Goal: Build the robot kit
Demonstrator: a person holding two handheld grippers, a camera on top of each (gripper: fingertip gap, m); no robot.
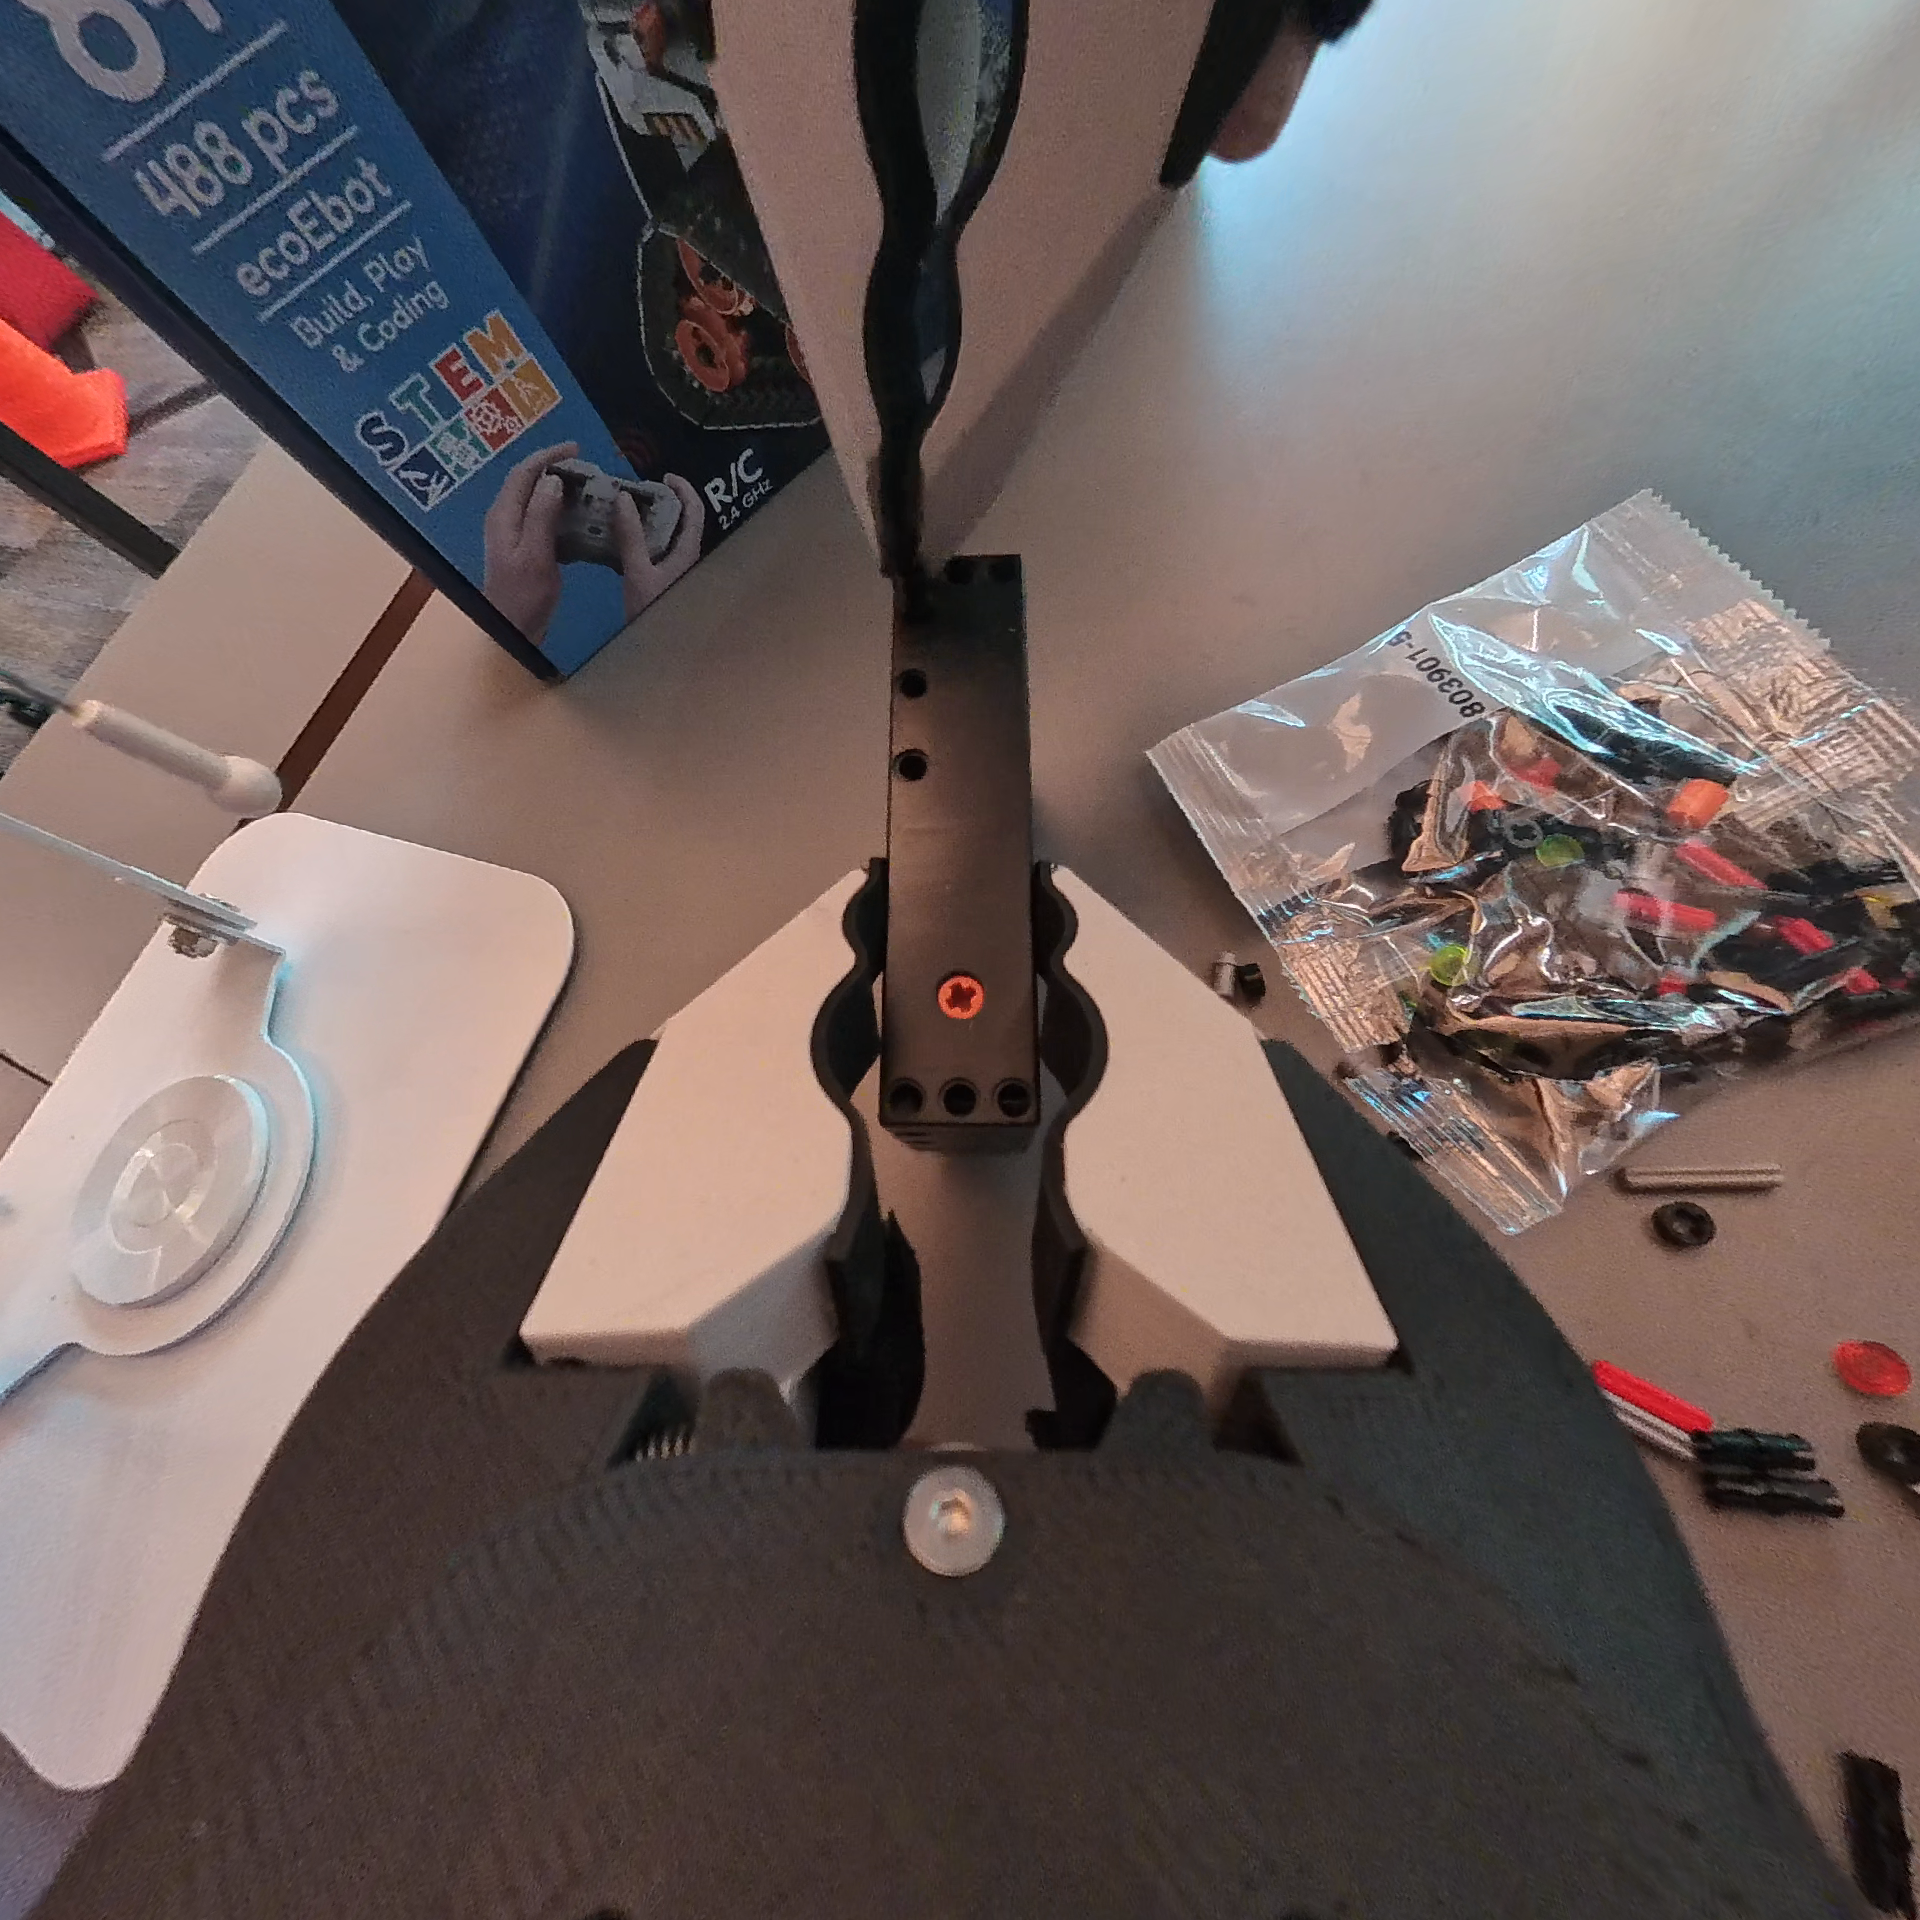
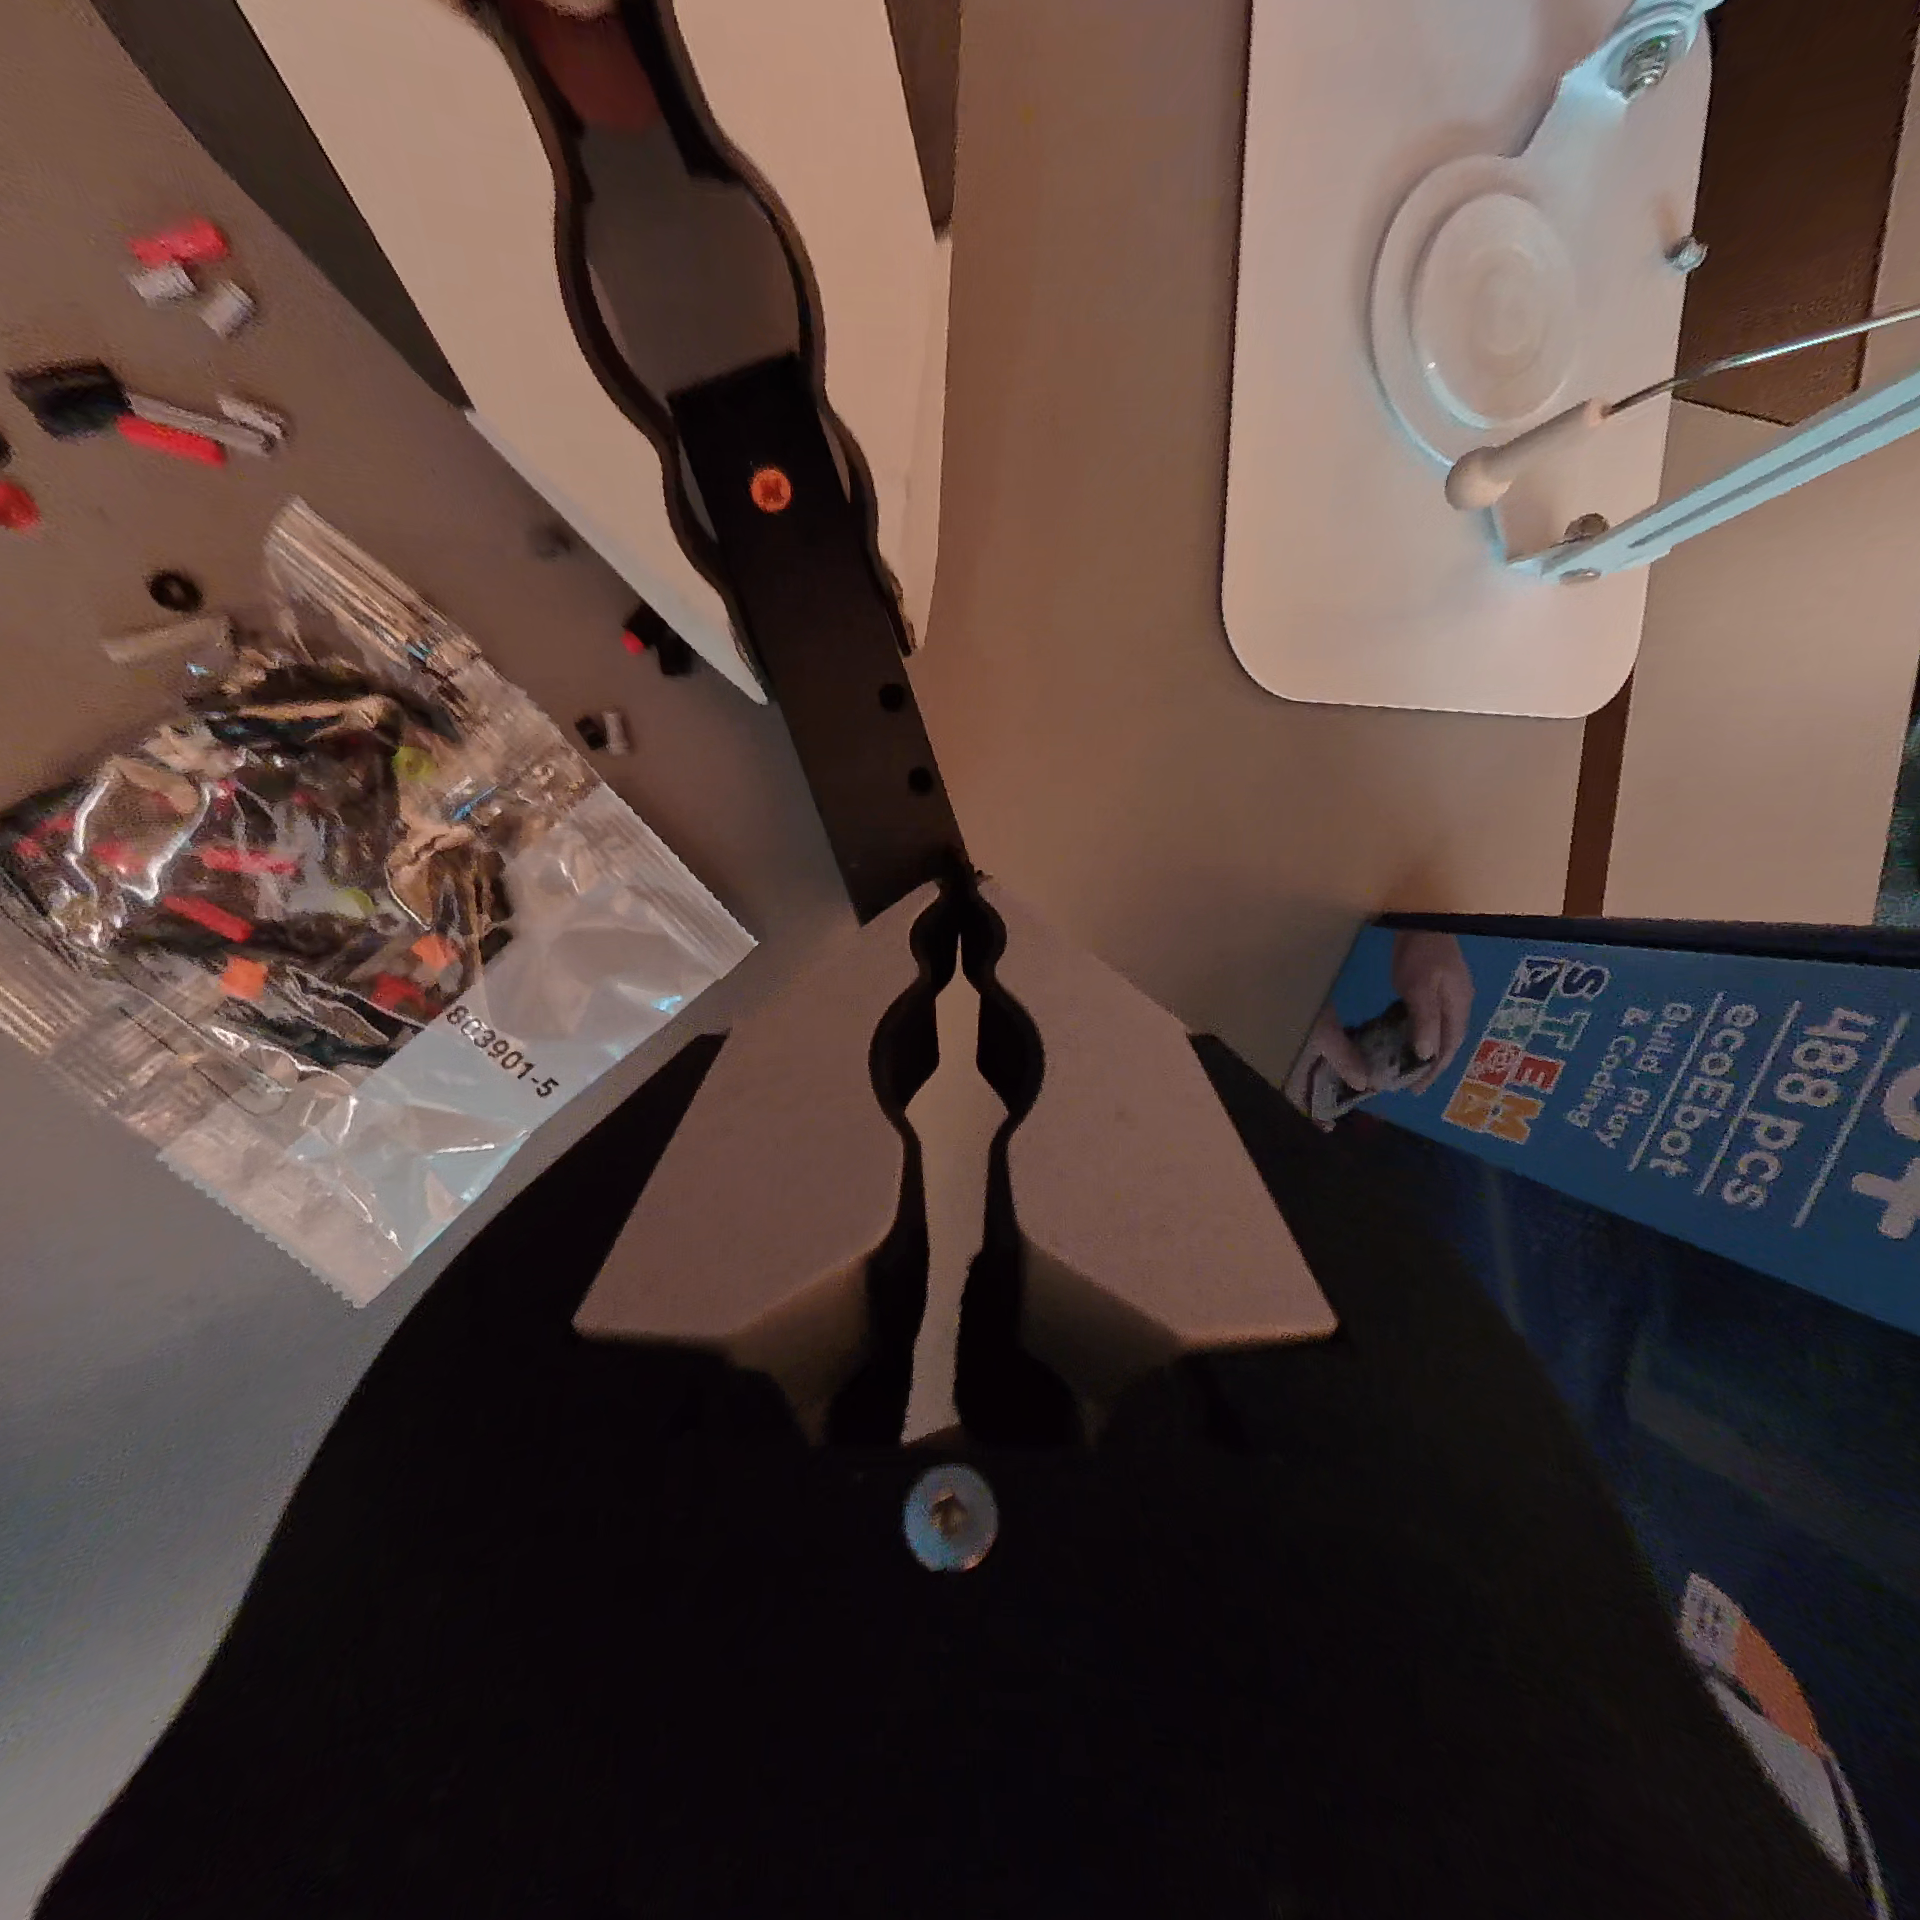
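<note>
Left gripper (image 1: 958,997) clamped on near end of black block (image 1: 961,831), held above grey table (image 1: 1403,416); right gripper (image 2: 961,914) pinched shut on far end. Clear parts bag (image 1: 1558,894) just right; blue box (image 1: 343,312) left.

A matt black plastic block (image 1: 958,883), pierced with round holes, sits between ribbed, rough-printed dark gripper bodies with smooth pale fingers (image 1: 727,1143). At right, a crinkled glossy clear plastic bag (image 1: 1558,862) (small plastic parts inside); far left, a printed cardboard box (image 1: 343,343); left, a brushed metal disc (image 1: 171,1195).
</note>
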